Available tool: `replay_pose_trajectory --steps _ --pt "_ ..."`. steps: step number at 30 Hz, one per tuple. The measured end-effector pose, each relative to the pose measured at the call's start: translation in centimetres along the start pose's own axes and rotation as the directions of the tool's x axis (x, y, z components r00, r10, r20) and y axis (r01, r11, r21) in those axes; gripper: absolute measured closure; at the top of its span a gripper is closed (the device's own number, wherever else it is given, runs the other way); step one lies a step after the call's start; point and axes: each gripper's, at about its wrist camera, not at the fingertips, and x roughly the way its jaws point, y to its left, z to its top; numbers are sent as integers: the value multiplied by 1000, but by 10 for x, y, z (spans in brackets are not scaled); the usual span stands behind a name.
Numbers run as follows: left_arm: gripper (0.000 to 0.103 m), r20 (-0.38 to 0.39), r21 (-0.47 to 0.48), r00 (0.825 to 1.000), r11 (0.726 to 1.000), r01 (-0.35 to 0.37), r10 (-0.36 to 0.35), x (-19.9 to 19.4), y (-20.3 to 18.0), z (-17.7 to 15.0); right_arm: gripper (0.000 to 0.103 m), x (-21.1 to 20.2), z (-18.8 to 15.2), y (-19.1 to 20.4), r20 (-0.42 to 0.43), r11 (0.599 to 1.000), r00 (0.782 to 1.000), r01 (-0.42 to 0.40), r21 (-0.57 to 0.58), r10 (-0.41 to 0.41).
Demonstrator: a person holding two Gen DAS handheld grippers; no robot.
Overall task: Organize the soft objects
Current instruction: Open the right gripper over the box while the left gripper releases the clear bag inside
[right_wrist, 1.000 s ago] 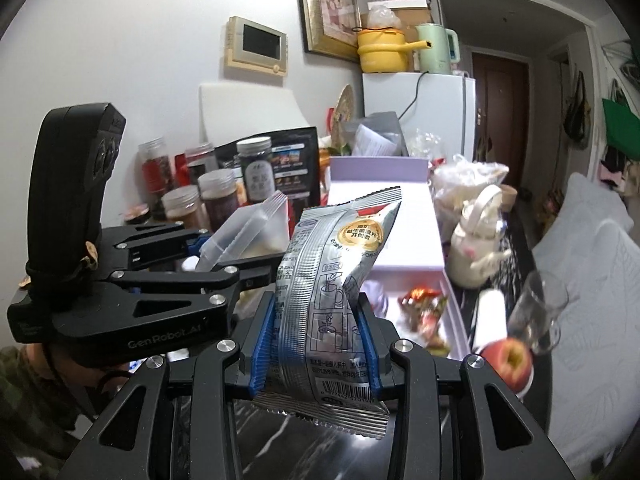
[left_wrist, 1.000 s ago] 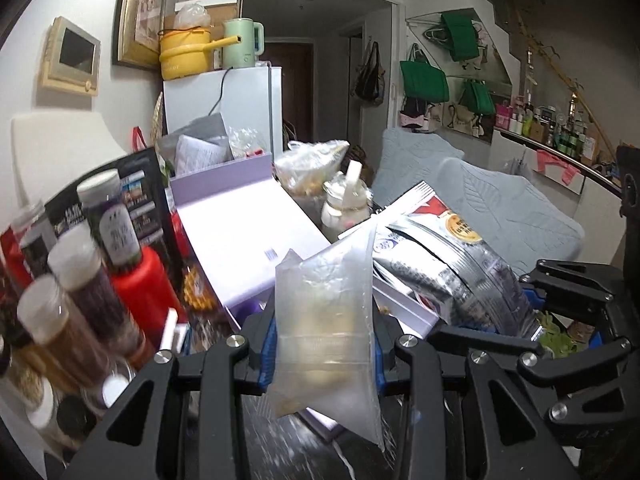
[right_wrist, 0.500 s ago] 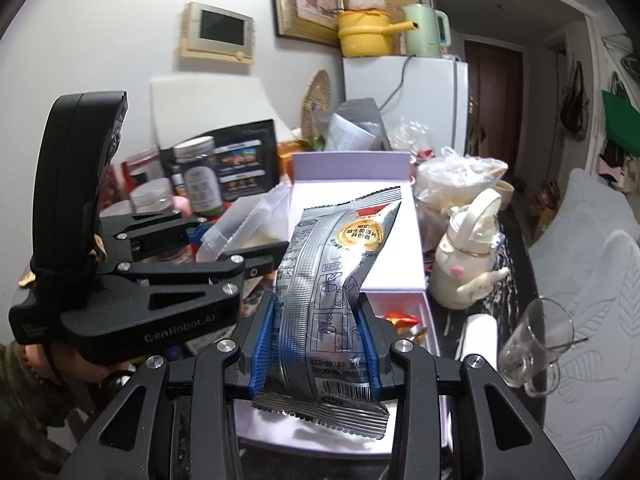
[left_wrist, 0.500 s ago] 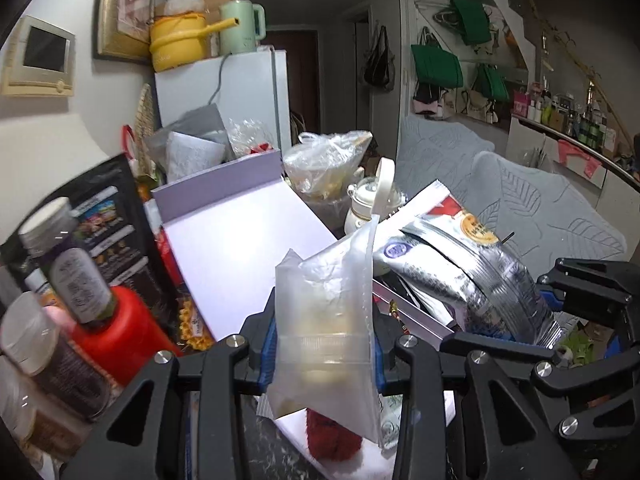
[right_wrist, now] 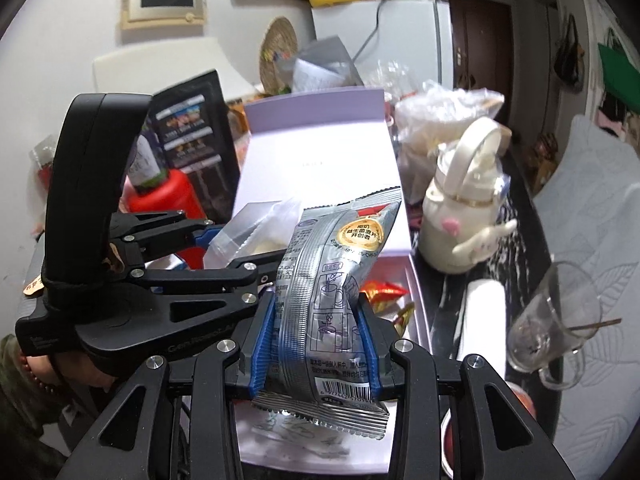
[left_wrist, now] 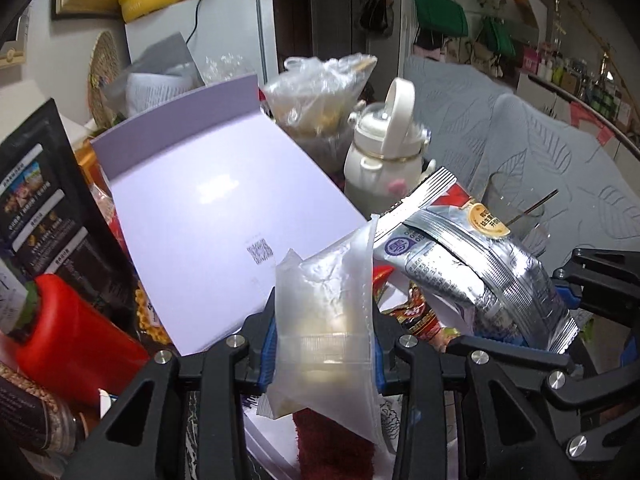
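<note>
Above the open purple box (left_wrist: 224, 208), a clear bag (left_wrist: 326, 328) is pinched by the left gripper (left_wrist: 324, 354) and a silver packet (right_wrist: 328, 300) by the right gripper (right_wrist: 316, 354), likely so both can be dropped inside.

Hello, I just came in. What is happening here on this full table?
A person is sorting soft packets with two handheld grippers. The left gripper is shut on a clear plastic bag with something pale inside. The right gripper is shut on a silver foil packet. Both are held up over an open lavender box, whose lid leans back. A few red snack wrappers already lie inside. Neither packet is released yet.
</note>
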Motion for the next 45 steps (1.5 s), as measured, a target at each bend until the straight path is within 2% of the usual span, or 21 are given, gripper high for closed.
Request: replay_pose_trajectory --steps 7,19,24,35,37,43,44,45 --pt "67 -91 -3 996 1000 -2 2 33 2 -8 66 28 -8 -10 -71 999 997 -10 34 12" --pt "67 -227 -10 974 1000 -22 19 73 3 -24 66 57 -21 -16 -141 998 990 23 57 -15" --pt "67 -231 -24 972 999 -40 34 75 2 -25 66 68 -28 -23 -167 996 986 33 81 -19" --pt "64 -246 -26 966 996 -83 75 80 2 -28 65 68 -30 -23 -152 996 988 36 85 -22" --pt "62 -253 -23 964 996 -90 81 80 0 -27 63 68 -30 -23 -158 995 987 41 86 -27" --pt "50 -287 -32 951 991 -133 118 80 -1 -24 48 62 -29 -29 -165 993 984 76 95 -60" --pt "47 -295 -35 948 990 -137 120 80 -1 -24 47 61 -30 -30 -169 992 984 73 103 -55" --pt "38 -298 -35 947 990 -137 120 80 0 -26 47 61 -30 -32 -174 992 983 72 108 -52"
